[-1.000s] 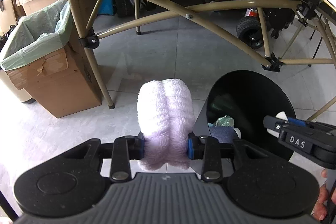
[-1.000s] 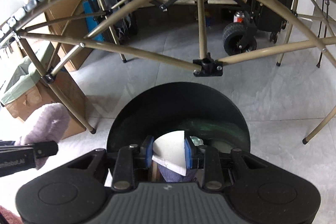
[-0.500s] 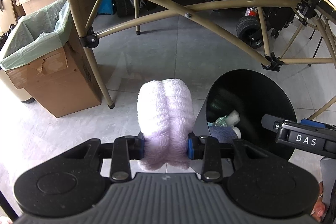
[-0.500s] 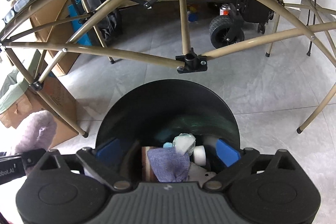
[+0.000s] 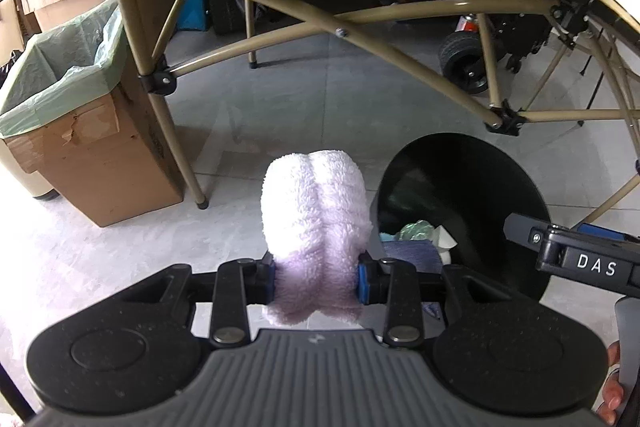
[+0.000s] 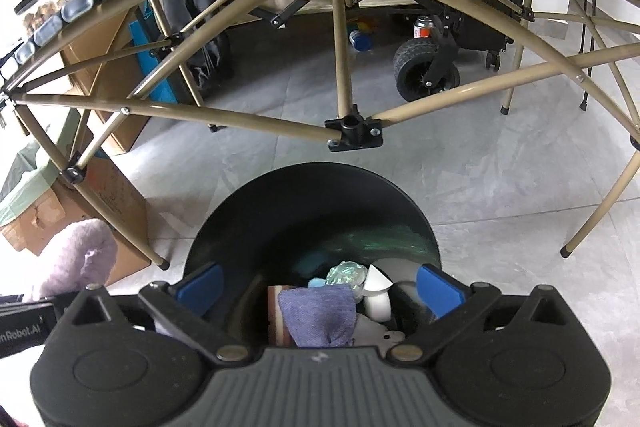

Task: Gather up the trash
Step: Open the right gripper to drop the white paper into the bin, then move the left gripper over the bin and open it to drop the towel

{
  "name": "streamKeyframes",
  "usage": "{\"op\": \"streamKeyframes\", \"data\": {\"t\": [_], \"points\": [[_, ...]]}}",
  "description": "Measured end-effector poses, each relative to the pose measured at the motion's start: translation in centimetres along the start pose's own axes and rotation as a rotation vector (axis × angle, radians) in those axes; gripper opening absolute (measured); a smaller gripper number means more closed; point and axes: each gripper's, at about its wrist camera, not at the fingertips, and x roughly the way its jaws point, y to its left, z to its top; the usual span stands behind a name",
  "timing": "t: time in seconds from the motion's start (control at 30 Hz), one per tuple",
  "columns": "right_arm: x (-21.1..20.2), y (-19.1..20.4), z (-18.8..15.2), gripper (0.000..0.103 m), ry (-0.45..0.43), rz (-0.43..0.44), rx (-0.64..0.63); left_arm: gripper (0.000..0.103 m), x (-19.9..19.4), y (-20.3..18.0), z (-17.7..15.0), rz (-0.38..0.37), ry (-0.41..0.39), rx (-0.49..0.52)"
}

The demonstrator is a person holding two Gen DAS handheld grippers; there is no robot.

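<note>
L gripper: 1, clenched on folded lilac towel, which stands up past both pads.
R gripper: 1, pads spread wide, nothing between; hangs over bin mouth.
Bin: 1 black round bin on floor, just right of towel.
Trash in bin: blue-purple cloth, clear crumpled wrap, white scraps; all below R pads, not touching.
Room: bare grey tile around bin; tan table frame arches close overhead.
Far left: 1 cardboard box, green liner.
</note>
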Motion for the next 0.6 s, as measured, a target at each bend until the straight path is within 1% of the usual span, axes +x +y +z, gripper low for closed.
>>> {"op": "streamKeyframes", "data": {"t": [0.27, 0.4, 0.6], "points": [[-2.1, -2.0, 0.0, 0.103, -0.021, -0.026, 0.024, 0.035, -1.0, -1.2, 0.0, -0.056, -0.01, 0.012], [-3.2, -3.3, 0.0, 0.103, -0.033, -0.046, 0.038, 0.035, -1.8, -2.9, 0.1, -0.096, -0.025, 0.04], [-4.8, -5.4, -0.5, 0.103, -0.044, -0.077, 0.068, 0.035, -2.0, -5.8, 0.2, -0.128, -0.028, 0.084]]}}
